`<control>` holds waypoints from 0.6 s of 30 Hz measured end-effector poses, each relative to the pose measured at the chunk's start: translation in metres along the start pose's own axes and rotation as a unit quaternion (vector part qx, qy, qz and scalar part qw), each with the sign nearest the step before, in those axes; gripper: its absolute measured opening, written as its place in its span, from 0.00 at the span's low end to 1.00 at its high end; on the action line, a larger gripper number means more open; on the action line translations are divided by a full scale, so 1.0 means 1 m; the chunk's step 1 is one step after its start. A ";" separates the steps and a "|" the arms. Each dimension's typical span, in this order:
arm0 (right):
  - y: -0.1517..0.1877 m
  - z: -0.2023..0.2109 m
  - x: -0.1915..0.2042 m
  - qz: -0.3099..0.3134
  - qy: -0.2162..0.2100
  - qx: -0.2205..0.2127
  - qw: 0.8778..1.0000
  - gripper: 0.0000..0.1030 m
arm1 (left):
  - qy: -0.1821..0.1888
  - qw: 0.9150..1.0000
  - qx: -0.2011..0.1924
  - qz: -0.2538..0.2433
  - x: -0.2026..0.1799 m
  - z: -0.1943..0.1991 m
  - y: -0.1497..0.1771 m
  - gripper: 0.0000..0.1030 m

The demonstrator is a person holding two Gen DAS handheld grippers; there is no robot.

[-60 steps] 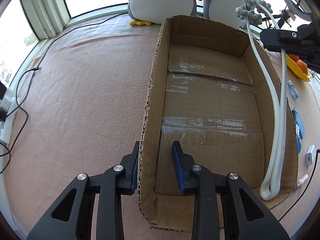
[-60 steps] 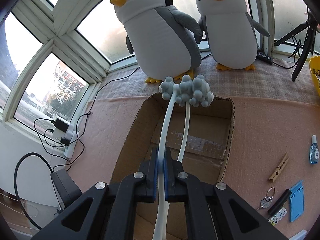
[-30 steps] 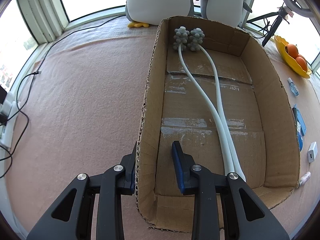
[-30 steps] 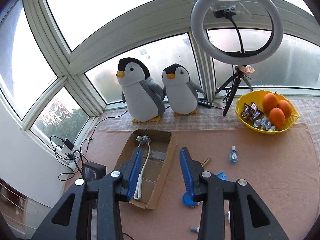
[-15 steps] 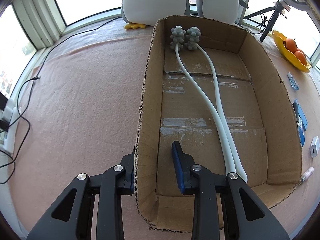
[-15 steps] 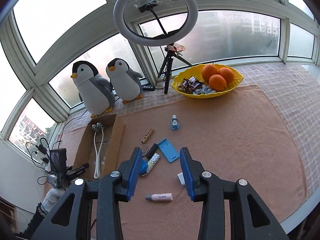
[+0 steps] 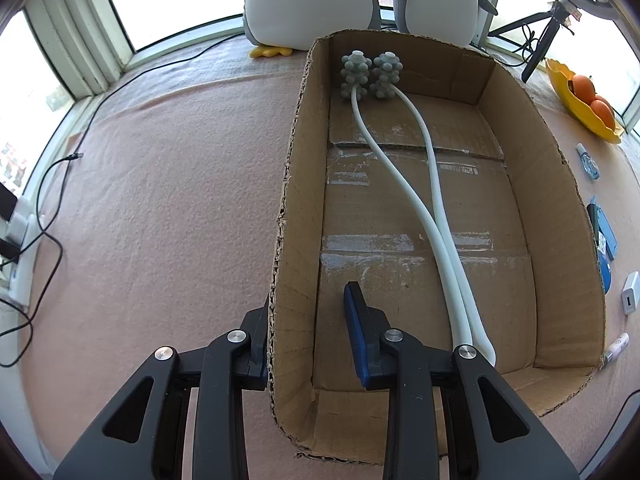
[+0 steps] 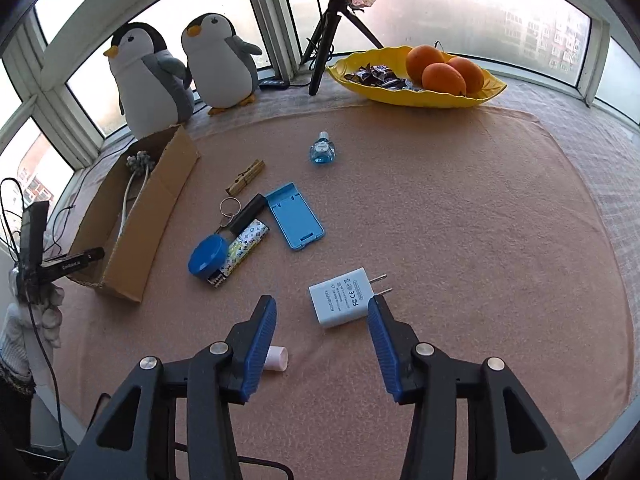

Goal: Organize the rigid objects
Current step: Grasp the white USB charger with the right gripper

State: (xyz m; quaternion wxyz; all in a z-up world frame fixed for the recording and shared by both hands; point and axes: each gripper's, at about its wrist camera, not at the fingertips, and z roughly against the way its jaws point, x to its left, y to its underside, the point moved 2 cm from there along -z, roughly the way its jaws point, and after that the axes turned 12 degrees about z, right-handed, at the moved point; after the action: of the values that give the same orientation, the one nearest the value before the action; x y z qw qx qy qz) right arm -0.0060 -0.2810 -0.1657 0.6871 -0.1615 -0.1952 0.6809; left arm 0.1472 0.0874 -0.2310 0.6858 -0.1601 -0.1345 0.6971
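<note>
Cardboard is what the left tool (image 7: 306, 316) is gripping: its two fingers are straddling the long side wall of the box (image 7: 288, 216), one outside and one inside, pinched as tight as they go, apparently to keep the box from sliding while things are dropped in. Already lying inside it, running from the lower right up to the top of the left view, is the white massager (image 7: 436, 220) with its knobbly grey heads resting against the far wall.

Over on the pink cloth of the tabletop (image 8: 460, 208), the right tool (image 8: 322, 330) is hanging low with its jaws opening and nothing between them. Just ahead of it, at the centre of the right view, a white charger (image 8: 340, 298) is lying flat with its prongs pointing right, which looks like the next pick. A pale pink tube (image 8: 278, 359) is peeking out beside the left finger. Farther up and left, a blue lid (image 8: 208, 258), patterned lighter (image 8: 244, 250), blue phone stand (image 8: 294, 216), clothespin (image 8: 245, 177) and small blue bottle (image 8: 322, 152) are waiting in a loose cluster beside the box.
</note>
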 end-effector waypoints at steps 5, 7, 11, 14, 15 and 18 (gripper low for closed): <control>0.006 -0.028 -0.004 0.027 0.002 0.030 0.999 0.60 | -0.003 1.000 0.001 0.002 -0.001 0.000 0.000 0.28; 0.005 -0.035 -0.006 0.040 0.009 0.038 0.998 0.60 | -0.004 1.000 0.001 0.002 -0.001 -0.001 0.000 0.28; 0.002 -0.050 -0.007 0.068 0.017 0.054 0.996 0.60 | -0.004 1.000 0.003 0.006 -0.002 -0.001 -0.001 0.28; 0.001 -0.060 -0.008 0.071 0.013 0.063 0.995 0.60 | -0.006 1.000 0.003 0.006 -0.002 -0.001 -0.001 0.28; 0.001 -0.063 -0.008 0.072 0.009 0.066 0.995 0.60 | -0.006 1.000 0.004 0.006 -0.002 -0.001 -0.001 0.28; 0.000 -0.070 -0.005 0.087 0.012 0.073 0.993 0.60 | -0.005 1.000 0.005 0.007 -0.002 -0.002 -0.002 0.28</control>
State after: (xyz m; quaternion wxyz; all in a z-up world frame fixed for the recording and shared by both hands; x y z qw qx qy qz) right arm 0.0281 -0.2830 -0.2270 0.6372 -0.1351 -0.1217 0.7489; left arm 0.1496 0.0851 -0.2318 0.6807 -0.1541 -0.1334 0.7037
